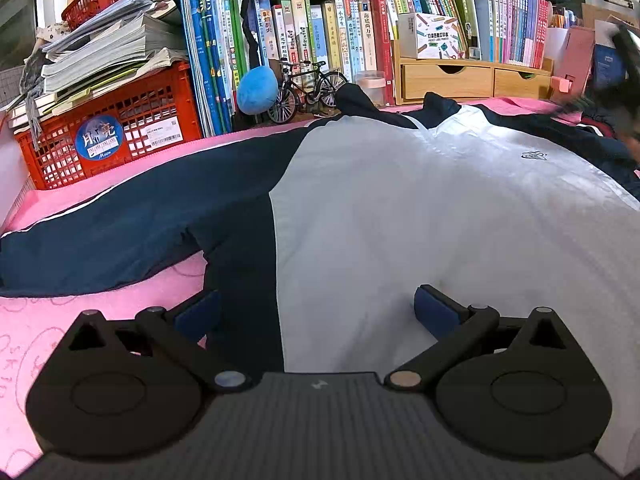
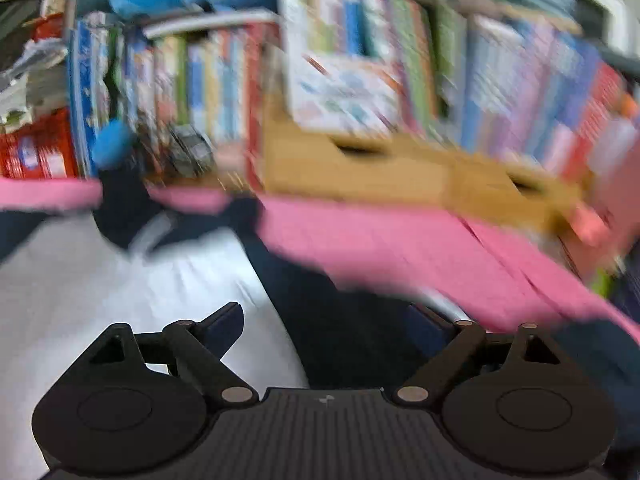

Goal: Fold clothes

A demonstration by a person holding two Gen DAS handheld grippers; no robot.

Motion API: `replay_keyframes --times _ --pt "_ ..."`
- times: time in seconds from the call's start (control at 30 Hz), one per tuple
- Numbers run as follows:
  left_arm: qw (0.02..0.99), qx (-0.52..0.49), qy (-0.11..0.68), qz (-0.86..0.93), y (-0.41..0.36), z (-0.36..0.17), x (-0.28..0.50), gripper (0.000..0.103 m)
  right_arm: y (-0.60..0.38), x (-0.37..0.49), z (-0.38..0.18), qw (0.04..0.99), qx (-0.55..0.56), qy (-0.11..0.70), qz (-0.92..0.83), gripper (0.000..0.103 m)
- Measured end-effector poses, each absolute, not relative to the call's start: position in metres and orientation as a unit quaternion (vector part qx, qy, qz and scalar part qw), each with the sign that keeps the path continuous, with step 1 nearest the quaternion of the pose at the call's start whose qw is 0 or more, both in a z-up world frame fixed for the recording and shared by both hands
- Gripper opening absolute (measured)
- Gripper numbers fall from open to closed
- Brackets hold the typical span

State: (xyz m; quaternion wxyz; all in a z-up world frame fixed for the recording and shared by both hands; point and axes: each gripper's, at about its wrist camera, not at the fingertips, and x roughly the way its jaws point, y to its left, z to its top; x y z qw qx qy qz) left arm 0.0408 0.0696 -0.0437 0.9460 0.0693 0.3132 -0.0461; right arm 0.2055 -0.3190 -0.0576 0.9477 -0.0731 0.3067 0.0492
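A white and navy jacket (image 1: 420, 208) lies spread flat on a pink mat (image 1: 80, 320), its navy sleeve (image 1: 120, 220) stretched to the left. My left gripper (image 1: 316, 312) is open and empty, low over the jacket's hem where navy meets white. In the blurred right wrist view my right gripper (image 2: 332, 324) is open and empty over the jacket's (image 2: 120, 280) right navy side (image 2: 340, 320). The right gripper also shows as a dark blur at the left wrist view's far right (image 1: 624, 80).
Behind the mat stand a red crate (image 1: 112, 132) with stacked papers, rows of books (image 1: 320, 32), a model bicycle (image 1: 308, 88), a blue plush (image 1: 256, 90) and a wooden drawer unit (image 1: 472, 80). The pink mat (image 2: 400, 240) runs right of the jacket.
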Motion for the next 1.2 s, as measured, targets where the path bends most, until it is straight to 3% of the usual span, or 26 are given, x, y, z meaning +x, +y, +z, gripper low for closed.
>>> replay_keyframes --times 0.13,0.2,0.23,0.3,0.33,0.57,0.7,0.8,0.83,0.87,0.93,1.03,1.2 --pt "0.946 0.073 0.312 -0.044 0.068 -0.044 0.040 0.103 -0.428 0.207 -0.070 0.901 -0.155 0.351 -0.201 0.083" --pt "0.946 0.074 0.311 -0.043 0.067 -0.044 0.040 0.103 -0.477 0.204 -0.057 0.849 -0.165 0.339 -0.371 0.068" --pt "0.947 0.075 0.311 -0.042 0.067 -0.044 0.040 0.103 -0.487 0.192 -0.043 0.855 -0.149 0.312 -0.386 0.069" --pt "0.947 0.077 0.310 -0.041 0.066 -0.044 0.040 0.103 -0.490 0.164 -0.022 0.903 -0.104 0.260 -0.325 0.092" --pt "0.947 0.078 0.310 -0.040 0.066 -0.044 0.040 0.103 -0.487 0.155 -0.017 0.915 -0.094 0.248 -0.303 0.096" --pt "0.947 0.084 0.307 -0.037 0.064 -0.044 0.039 0.103 -0.426 0.131 -0.016 0.961 0.068 0.268 -0.024 0.094" --pt "0.947 0.086 0.306 -0.036 0.063 -0.044 0.038 0.103 -0.361 0.123 -0.031 0.940 0.045 0.322 0.103 0.090" --pt "0.947 0.086 0.306 -0.037 0.063 -0.044 0.038 0.103 -0.349 0.124 -0.051 0.935 -0.027 0.346 0.077 0.091" --pt "0.947 0.086 0.306 -0.037 0.063 -0.044 0.038 0.103 -0.360 0.127 -0.055 0.937 -0.038 0.344 0.054 0.101" --pt "0.947 0.086 0.306 -0.037 0.063 -0.044 0.038 0.103 -0.371 0.130 -0.060 0.938 -0.048 0.341 0.030 0.102" --pt "0.948 0.087 0.305 -0.038 0.063 -0.043 0.038 0.103 -0.384 0.135 -0.058 0.938 -0.045 0.344 -0.028 0.102" --pt "0.948 0.093 0.302 -0.035 0.061 -0.043 0.038 0.103 -0.362 0.132 -0.045 0.924 -0.135 0.316 -0.167 0.097" --pt "0.948 0.093 0.302 -0.033 0.061 -0.042 0.037 0.103 -0.304 0.084 -0.025 0.955 -0.033 0.289 0.058 0.097"
